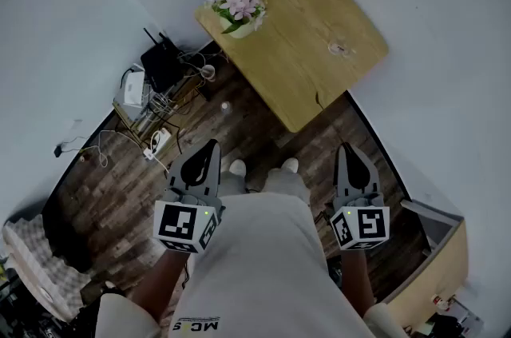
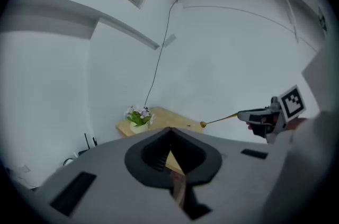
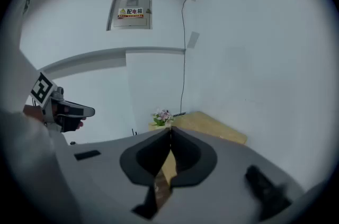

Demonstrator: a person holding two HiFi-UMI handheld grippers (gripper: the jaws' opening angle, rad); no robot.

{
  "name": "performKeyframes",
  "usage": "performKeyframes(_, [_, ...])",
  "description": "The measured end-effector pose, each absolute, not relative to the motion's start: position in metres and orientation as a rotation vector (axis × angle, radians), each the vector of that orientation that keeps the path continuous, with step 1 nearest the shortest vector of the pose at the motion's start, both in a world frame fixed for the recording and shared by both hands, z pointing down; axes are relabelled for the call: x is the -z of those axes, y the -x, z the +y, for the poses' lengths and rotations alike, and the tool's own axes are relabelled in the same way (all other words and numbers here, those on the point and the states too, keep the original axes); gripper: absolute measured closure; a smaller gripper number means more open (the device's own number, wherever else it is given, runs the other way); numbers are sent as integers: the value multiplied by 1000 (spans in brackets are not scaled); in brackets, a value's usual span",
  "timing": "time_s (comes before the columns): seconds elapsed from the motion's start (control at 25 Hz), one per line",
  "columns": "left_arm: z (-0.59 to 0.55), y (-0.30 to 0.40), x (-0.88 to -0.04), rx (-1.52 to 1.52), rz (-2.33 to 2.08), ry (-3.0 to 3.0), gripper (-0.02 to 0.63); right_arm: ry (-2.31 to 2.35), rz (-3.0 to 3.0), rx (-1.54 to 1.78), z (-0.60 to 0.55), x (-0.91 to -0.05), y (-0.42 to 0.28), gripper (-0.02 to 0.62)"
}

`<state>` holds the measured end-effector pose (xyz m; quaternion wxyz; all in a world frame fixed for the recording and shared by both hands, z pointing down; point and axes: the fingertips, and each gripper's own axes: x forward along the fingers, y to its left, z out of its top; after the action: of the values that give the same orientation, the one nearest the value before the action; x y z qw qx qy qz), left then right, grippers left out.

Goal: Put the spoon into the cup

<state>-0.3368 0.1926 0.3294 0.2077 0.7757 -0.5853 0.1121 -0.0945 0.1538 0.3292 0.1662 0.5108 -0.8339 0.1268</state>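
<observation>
We stand back from the wooden table point(image 1: 303, 33), which sits at 12 o'clock across the plank floor point(image 1: 239, 129). We hold both grippers low at waist level, tips toward 12.

Left gripper point(image 1: 212, 145): claw closed. Its own view shows the jaws meeting at the tips with nothing between them.

Right gripper point(image 1: 348, 145): claw closed on the spoon point(image 2: 220, 120). In the left gripper view we see a thin gold handle sticking straight out past its tips, bowl end away from the gripper, in the air against the white wall. In the right gripper view the jaws are pressed together and we can't make out the spoon itself. It doesn't show in the head view either.

Cup point(image 1: 341, 49): small, clear and faint. It stands on the tabletop toward the table's 3 o'clock edge, well apart from both grippers.

Potted flowers point(image 1: 238, 7) stand at the table's 9 o'clock corner. A router point(image 1: 162, 65) and cables point(image 1: 156, 138) lie on the floor at our 10 o'clock.
</observation>
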Motion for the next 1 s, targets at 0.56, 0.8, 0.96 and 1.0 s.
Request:
performKeyframes(0.56, [356,203,-298,-320,-1322,-2388,595,-1649,-2444,-381,367,-289,61,563])
performKeyframes(0.8, [423,152,-306,-343,-1210,-2463,595,-1799,-2416,-360,438,-290,20,563])
performKeyframes(0.96, [444,129,-304,-366,-1175,-2481,595,-1855,-2371,-379,460,-294,-9,563])
performKeyframes(1.0, [444,124,-302,-369,-1166,-2491,595,-1867,-2360,-383,462,-294,-15,563])
